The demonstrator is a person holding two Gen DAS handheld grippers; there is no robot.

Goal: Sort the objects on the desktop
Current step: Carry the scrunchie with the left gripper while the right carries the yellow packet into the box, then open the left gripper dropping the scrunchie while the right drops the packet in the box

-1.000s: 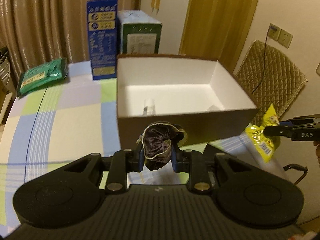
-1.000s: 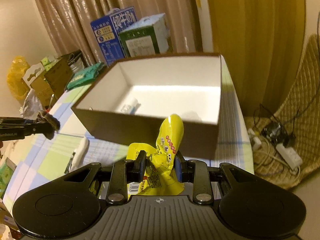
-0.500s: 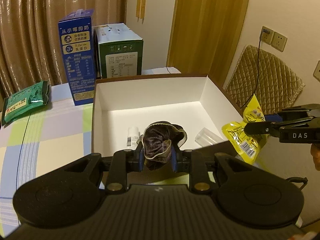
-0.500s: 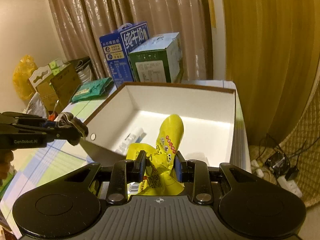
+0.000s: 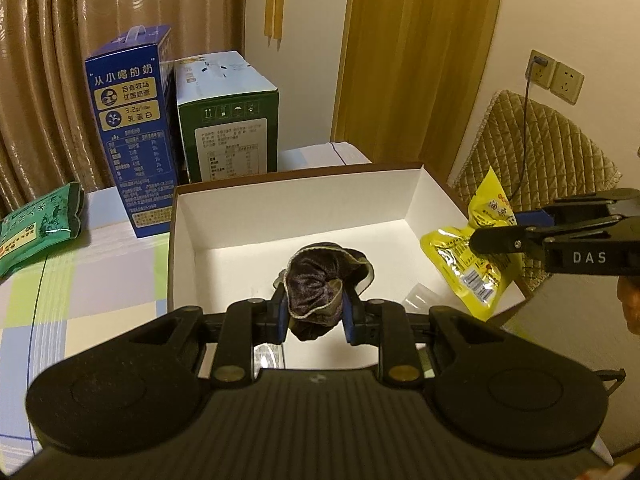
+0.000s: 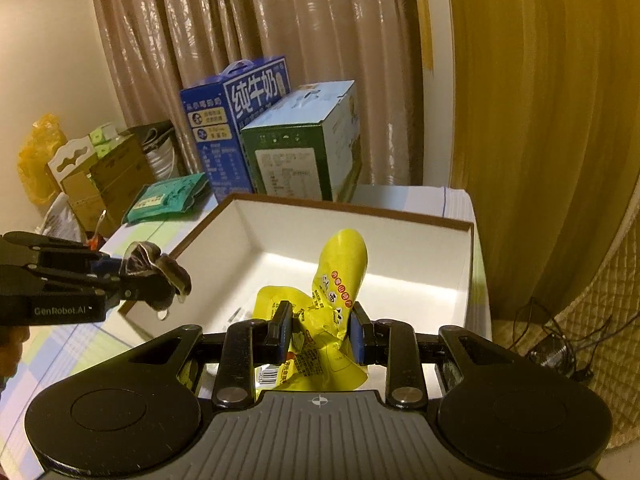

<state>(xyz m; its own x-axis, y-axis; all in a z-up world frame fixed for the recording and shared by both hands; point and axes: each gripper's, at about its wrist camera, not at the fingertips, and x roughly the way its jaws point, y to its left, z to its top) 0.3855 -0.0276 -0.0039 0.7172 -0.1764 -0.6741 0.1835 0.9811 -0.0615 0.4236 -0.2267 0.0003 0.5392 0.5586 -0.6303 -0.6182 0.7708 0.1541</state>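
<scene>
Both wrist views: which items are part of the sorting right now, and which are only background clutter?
In the job:
- left gripper, shut on dark scrunchie
- right gripper, shut on yellow snack packet
- open white-lined box, with a clear tube inside

Lying about:
- blue milk carton
- green carton
- green packet
- checked tablecloth

We see dim, warm yellow indoor light in both views. The white floor of the box [image 5: 400, 240] is the brightest patch. Fisheye bending curves the curtains [image 6: 248, 40] and darkens the corners; fine print looks soft.
</scene>
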